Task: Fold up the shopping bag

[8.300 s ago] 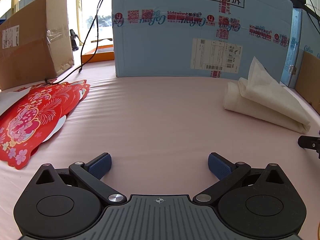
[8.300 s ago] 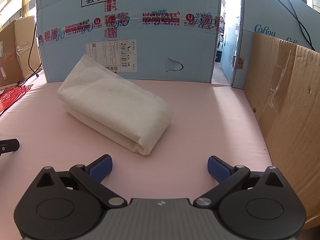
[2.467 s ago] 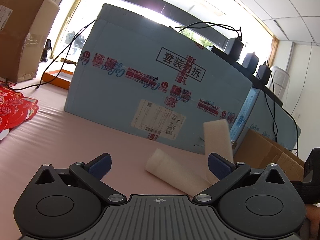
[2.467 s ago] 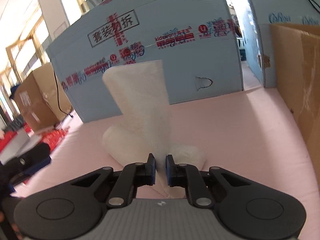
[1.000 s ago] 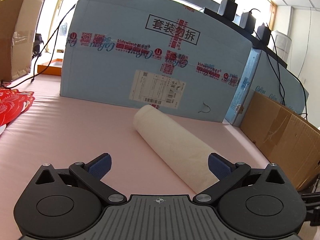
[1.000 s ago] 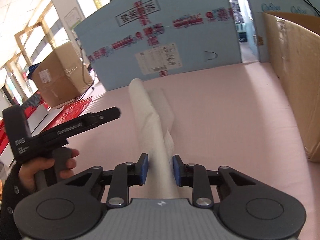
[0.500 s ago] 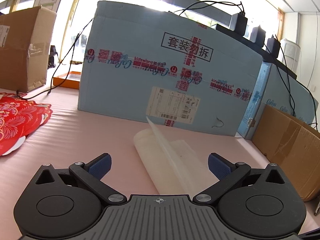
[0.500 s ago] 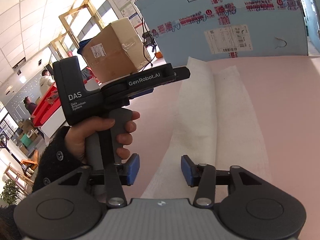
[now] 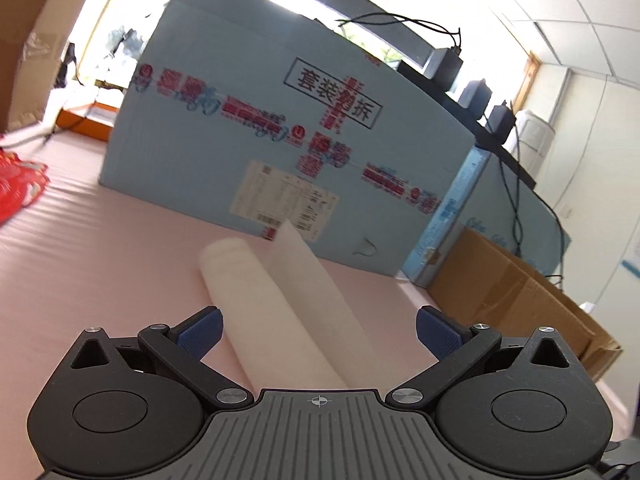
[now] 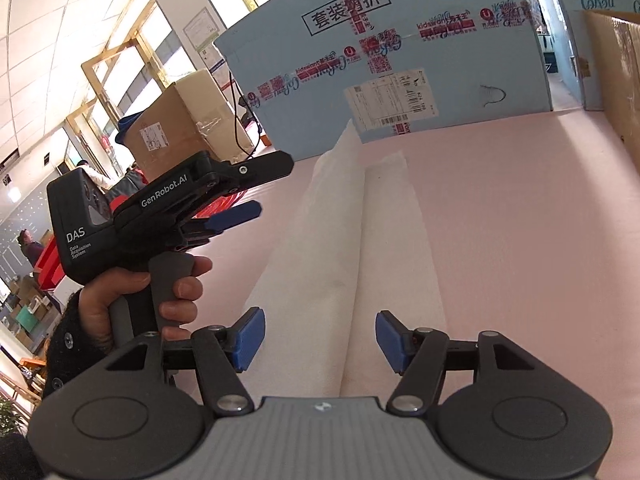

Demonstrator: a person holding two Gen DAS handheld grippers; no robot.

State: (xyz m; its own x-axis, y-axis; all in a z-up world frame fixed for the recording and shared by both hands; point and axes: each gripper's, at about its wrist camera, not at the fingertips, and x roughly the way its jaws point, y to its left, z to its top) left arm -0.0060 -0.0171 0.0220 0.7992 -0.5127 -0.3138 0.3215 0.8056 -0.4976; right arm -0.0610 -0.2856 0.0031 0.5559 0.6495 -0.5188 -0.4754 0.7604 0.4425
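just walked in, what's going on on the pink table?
A person is folding a white shopping bag with two handheld grippers. The bag lies stretched out lengthwise on the pink table, part rolled, with one flap standing up along it. The right gripper has just been opening; its pads sit either side of the bag without pressing it. The left gripper is open too, hovering over the bag's near end. Big blue box stands behind.

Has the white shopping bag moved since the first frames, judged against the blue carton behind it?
Yes. The shopping bag lay as a folded bundle near the blue carton; now it stretches long from the carton toward the right claw.
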